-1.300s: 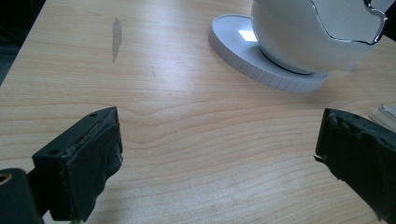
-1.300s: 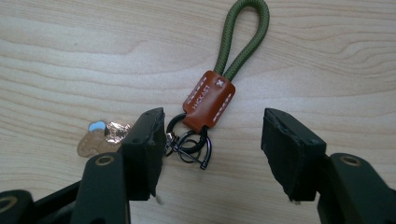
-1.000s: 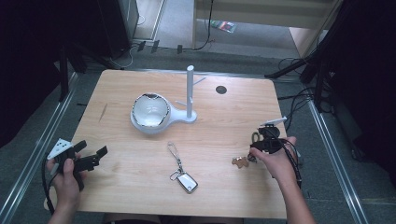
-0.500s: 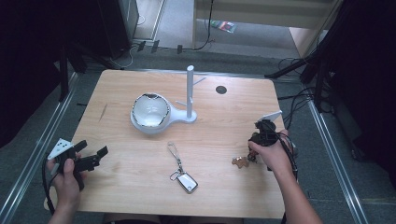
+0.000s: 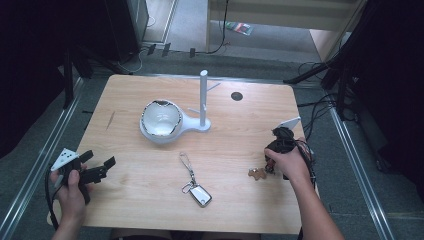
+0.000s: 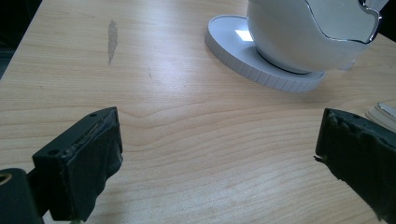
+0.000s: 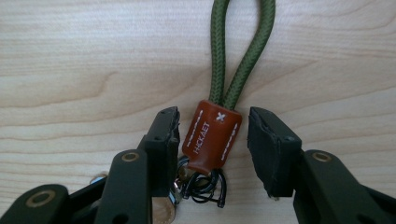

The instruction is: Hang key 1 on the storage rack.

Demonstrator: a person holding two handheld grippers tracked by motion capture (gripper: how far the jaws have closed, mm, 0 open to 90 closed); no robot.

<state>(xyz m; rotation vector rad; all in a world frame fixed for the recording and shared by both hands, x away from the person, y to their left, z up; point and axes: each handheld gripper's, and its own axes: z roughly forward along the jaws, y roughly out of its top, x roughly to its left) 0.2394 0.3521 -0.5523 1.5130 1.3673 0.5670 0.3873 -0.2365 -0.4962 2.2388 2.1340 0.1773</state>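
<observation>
A keychain lies at the table's right front: a brown leather tag (image 7: 212, 137) on a green cord loop (image 7: 243, 46), with black rings (image 7: 205, 189) below it. My right gripper (image 7: 212, 140) points down over it, one jaw on each side of the tag. The jaws have just been closing, and a gap still shows at the pads, so it is open. From above, the brown keychain (image 5: 257, 173) sits just left of the right gripper (image 5: 270, 162). My left gripper (image 5: 99, 160) rests open at the left front edge, nothing between its jaws (image 6: 219, 154).
A white bowl (image 5: 161, 120) on a round base (image 6: 261, 70) joins a white upright post (image 5: 203, 97) mid-table. A silver key fob (image 5: 199, 194) with a chain and clip (image 5: 187, 162) lies at centre front. A dark round hole (image 5: 236, 95) is at the back.
My right hand has shifted slightly and settled down over the brown keychain. The left hand and the other objects have stayed put.
</observation>
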